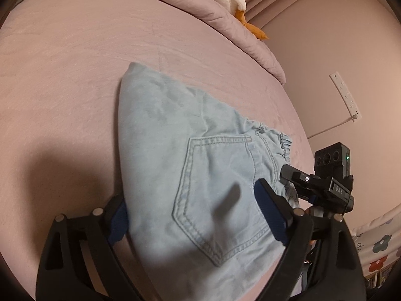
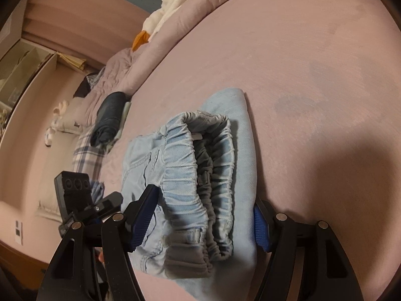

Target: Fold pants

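Pants: light-blue denim pants (image 1: 200, 175), already folded, lie on the pink bed (image 1: 75, 75).
Left gripper (image 1: 190, 210): jaws wide, straddling the back-pocket end, nothing clamped.
Right gripper (image 2: 205, 218): jaws wide, straddling the elastic waistband (image 2: 185, 165).
Advice: layers should be squared before release.

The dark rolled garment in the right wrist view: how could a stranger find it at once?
Start at the pink bed and follow its far left edge. There, past the light blue jeans, lies the dark rolled garment beside a plaid cloth. It is the only near-black bundle.
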Available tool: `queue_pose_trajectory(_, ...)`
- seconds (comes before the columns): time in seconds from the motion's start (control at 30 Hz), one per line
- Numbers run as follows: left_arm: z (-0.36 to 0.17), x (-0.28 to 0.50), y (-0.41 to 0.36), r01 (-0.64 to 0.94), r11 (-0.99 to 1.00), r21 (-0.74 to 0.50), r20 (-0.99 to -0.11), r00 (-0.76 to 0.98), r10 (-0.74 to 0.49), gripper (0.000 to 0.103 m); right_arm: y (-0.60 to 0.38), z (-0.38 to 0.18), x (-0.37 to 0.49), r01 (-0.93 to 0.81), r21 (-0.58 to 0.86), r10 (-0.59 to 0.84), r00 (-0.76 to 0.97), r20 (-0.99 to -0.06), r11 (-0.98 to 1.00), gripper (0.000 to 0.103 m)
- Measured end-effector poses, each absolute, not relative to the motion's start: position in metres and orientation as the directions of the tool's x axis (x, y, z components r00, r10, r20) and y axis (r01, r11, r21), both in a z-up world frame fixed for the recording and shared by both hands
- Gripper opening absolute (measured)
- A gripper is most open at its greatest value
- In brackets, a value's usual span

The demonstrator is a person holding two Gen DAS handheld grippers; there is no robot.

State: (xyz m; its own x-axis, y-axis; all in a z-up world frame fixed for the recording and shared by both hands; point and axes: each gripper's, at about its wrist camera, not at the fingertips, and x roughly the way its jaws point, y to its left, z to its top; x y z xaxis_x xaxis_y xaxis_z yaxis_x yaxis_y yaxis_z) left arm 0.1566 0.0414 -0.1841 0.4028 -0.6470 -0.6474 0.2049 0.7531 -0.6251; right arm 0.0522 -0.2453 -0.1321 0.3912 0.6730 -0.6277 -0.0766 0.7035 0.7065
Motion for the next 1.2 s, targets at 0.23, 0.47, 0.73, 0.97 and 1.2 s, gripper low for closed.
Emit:
queue_pose_trajectory(0.23,-0.184,0.159,0.037,0.218,0.759,-0.614,-0.649,0.408,-0.642,0.09,-0.237,-0.13,0.06,-0.096,0.7,0.674,0.391,-0.627,0.707,0.069)
queue_pose_trajectory(0.47,-0.185,0.159,0.034,0.233,0.769,-0.596,-0.654,0.415,-0.633,0.09,-0.237,-0.132,0.062,-0.105,0.707,0.682,0.395,-0.615,0.699,0.07)
queue_pose_trajectory(0.73,-0.18,0.151,0.019,0.245,0.857,-0.454,-0.725,0.457,-0.515,0.075,-0.227,-0.125,0.057,-0.12,0.649,0.632,0.415,-0.654,0.751,0.069)
queue_pose_trajectory(0.97,-0.178,0.146,0.018,0.233,0.897,-0.375,-0.757,0.481,-0.442,0.058,-0.201,-0.107,0.046,-0.155,0.481,0.492,0.475,-0.73,0.863,0.059)
queue_pose_trajectory(1.2,-0.171,0.141,0.015,0.226,0.919,-0.322,-0.763,0.513,-0.393,0.044,-0.177,-0.086,0.037,-0.193,0.303,0.359,0.538,-0.763,0.933,0.055)
